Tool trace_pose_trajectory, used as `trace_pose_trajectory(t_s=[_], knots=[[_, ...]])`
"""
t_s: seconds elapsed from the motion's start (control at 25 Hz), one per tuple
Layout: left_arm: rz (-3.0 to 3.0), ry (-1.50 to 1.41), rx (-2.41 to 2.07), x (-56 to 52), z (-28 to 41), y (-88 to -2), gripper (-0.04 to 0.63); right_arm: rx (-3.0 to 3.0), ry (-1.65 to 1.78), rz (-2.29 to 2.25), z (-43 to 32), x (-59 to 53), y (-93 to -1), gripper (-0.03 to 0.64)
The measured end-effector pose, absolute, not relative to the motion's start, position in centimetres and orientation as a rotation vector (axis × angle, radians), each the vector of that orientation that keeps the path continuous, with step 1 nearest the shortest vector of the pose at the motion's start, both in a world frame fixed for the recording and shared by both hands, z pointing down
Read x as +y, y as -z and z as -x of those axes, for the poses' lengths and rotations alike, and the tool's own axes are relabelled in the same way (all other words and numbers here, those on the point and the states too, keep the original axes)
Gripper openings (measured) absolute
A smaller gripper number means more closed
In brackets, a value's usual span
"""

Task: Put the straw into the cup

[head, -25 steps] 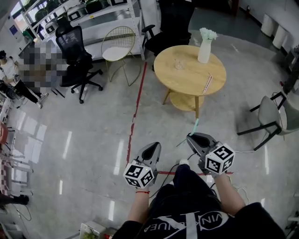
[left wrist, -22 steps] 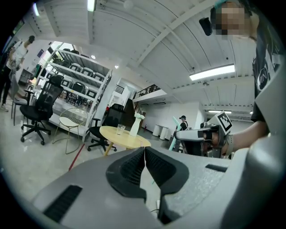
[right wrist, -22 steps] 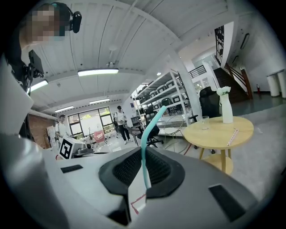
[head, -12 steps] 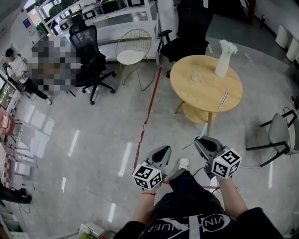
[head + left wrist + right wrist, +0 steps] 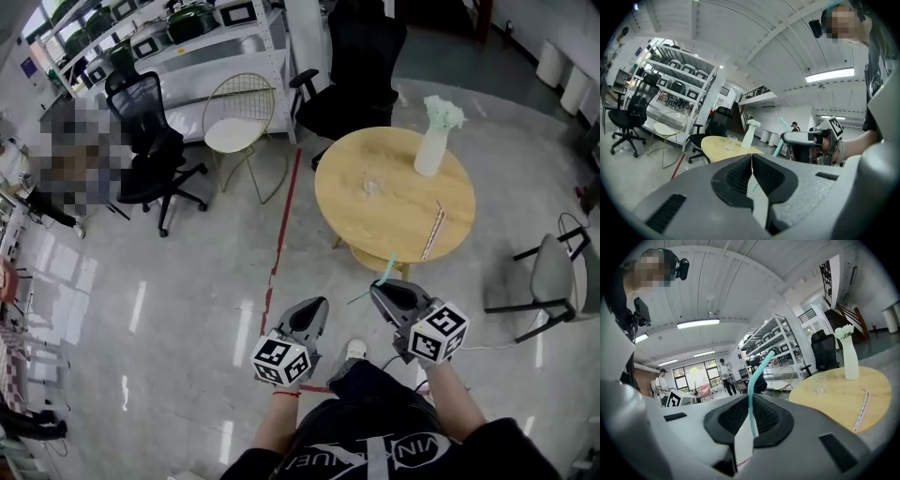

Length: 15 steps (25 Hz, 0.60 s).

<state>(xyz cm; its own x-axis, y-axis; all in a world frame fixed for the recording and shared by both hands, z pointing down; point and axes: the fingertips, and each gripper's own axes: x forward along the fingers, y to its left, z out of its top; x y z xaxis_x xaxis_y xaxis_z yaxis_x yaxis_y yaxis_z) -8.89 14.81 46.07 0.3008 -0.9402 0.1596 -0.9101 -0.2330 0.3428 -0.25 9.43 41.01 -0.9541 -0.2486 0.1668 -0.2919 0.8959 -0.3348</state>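
Note:
A clear glass cup (image 5: pixel 372 186) stands on the round wooden table (image 5: pixel 394 220), some way ahead of both grippers. My right gripper (image 5: pixel 378 287) is shut on a teal bendy straw (image 5: pixel 387 271), which sticks up and forward from its jaws. The right gripper view shows the teal straw (image 5: pixel 753 390) clamped between the jaws, with the cup (image 5: pixel 819 382) far off to the right. My left gripper (image 5: pixel 316 304) is shut on nothing. In the left gripper view the cup (image 5: pixel 731 141) sits on the table (image 5: pixel 717 146), beyond the shut jaws.
A white vase with flowers (image 5: pixel 433 145) and a striped paper-wrapped straw (image 5: pixel 431 232) are on the table too. A grey chair (image 5: pixel 553 277) stands at the right, a gold wire chair (image 5: pixel 236 117) and black office chairs (image 5: pixel 141 141) at the back. A red floor line (image 5: pixel 281 225) runs ahead.
The table looks slightly larger and nearer to the grippers than a second ago, and the view has swung. Both grippers keep their pose, and the teal straw stays in the right one.

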Motion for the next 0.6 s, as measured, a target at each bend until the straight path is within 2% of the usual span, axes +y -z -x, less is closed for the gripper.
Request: trace_pose_trajectory(t_s=[0.6], knots=[[-2.261,0.093,-1.543,0.2,9.7,-47.6,0.012,-2.962,-0.581,-0.547,1.5,-4.9,-40.9,0.026]])
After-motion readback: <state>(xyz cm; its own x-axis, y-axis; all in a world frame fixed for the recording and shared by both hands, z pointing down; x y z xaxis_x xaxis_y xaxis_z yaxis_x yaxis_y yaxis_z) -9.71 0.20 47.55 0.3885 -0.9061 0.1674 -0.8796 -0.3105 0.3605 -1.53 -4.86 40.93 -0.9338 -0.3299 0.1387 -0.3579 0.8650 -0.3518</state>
